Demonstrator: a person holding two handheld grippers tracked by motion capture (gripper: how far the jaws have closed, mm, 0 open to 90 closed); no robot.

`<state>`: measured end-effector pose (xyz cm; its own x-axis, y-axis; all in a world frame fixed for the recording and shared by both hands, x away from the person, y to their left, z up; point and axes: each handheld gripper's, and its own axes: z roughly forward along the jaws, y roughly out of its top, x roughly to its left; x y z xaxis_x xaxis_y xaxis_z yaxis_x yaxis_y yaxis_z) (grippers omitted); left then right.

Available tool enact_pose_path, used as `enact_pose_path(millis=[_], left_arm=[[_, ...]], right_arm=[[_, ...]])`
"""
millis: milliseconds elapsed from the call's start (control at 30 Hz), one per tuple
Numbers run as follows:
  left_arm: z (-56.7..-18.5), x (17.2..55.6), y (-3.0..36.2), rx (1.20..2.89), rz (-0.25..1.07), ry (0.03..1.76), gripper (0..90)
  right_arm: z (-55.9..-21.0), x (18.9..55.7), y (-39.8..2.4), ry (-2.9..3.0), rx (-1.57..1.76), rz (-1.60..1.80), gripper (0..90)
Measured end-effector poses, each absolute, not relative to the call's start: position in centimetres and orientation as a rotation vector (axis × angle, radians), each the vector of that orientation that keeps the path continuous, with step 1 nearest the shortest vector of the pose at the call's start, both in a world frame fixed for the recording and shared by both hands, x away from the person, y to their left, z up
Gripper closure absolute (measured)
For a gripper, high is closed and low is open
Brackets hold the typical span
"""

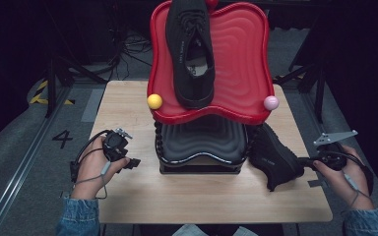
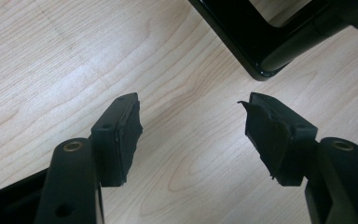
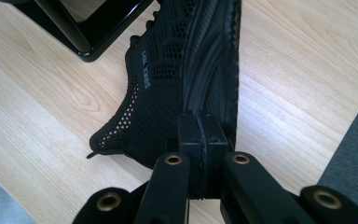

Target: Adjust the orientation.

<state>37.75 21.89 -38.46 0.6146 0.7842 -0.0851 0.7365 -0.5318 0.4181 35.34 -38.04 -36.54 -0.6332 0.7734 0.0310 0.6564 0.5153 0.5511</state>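
Note:
A black knit shoe [image 1: 273, 157] lies tilted on the wooden table [image 1: 202, 196], leaning against the right side of a two-tier rack. My right gripper [image 1: 302, 161] is at its heel. In the right gripper view the pads of my right gripper [image 3: 200, 123] are pressed together on the heel edge of the shoe [image 3: 163, 79]. A matching black shoe [image 1: 192, 49] rests on the rack's red upper tray [image 1: 241, 59]. My left gripper [image 1: 133, 163] sits low over the table left of the rack. Seen in its own view, the left gripper [image 2: 191, 105] has its jaws wide open over bare wood.
Under the red tray is a black lower tray [image 1: 202, 142] on a black frame [image 2: 242, 42]. A yellow ball [image 1: 154, 101] and a pink ball [image 1: 270, 103] cap the red tray's front corners. Grey floor and dark stands surround the table.

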Motion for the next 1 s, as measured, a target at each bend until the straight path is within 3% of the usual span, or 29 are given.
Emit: enact_pose_path(millis=[533, 1000], left_arm=[[-39.7, 38.0, 21.7, 2.482, 0.120, 1.206, 34.7], [-40.0, 37.7, 22.0, 2.505, 0.110, 1.198, 34.0]], right_arm=[[-36.6, 39.9, -33.5, 2.618, 1.128, 0.572, 90.0], [-36.7, 41.3, -32.9, 2.672, 1.139, 0.469, 90.0]])
